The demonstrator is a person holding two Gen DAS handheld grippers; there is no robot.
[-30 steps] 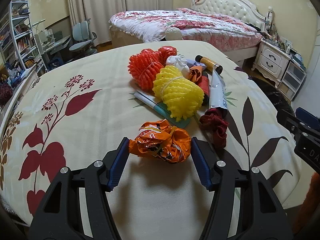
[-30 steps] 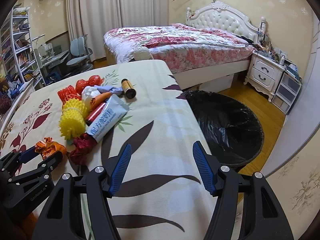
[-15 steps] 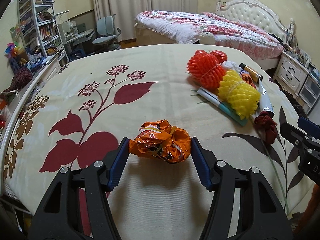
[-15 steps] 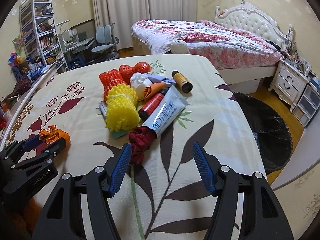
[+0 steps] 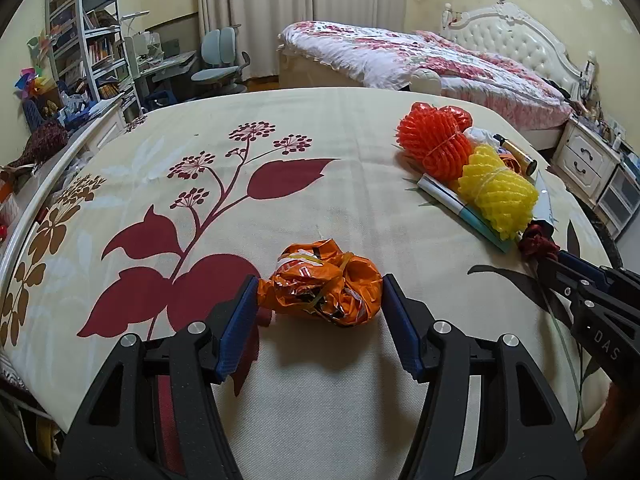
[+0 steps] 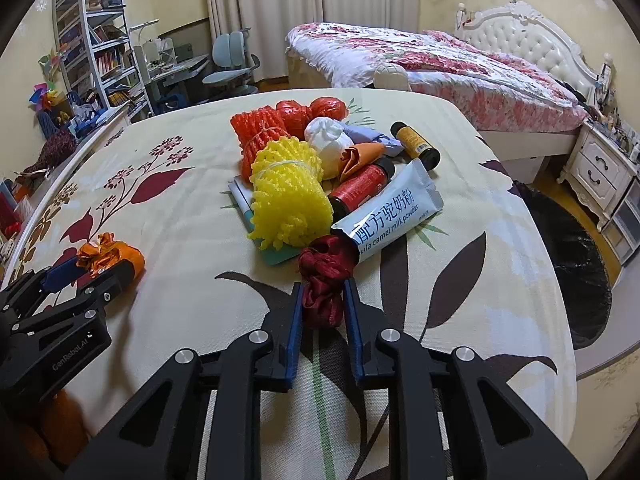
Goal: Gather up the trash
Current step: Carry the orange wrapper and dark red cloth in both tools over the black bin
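Jaws clamped: left gripper (image 5: 318,300) grips an orange wrapper (image 5: 326,284), right gripper (image 6: 320,312) pinches a maroon cloth scrap (image 6: 324,280) on the worktop (image 6: 180,208); lift straight, sparing the pile.

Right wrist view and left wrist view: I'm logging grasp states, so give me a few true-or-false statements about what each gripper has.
1. The right gripper is shut on the dark red fabric wad. True.
2. The left gripper has nothing between its jaws. False: it holds the orange crumpled wrapper.
3. The yellow foam net lies in the pile. True.
4. The milk powder sachet stands upright. False: it lies flat.
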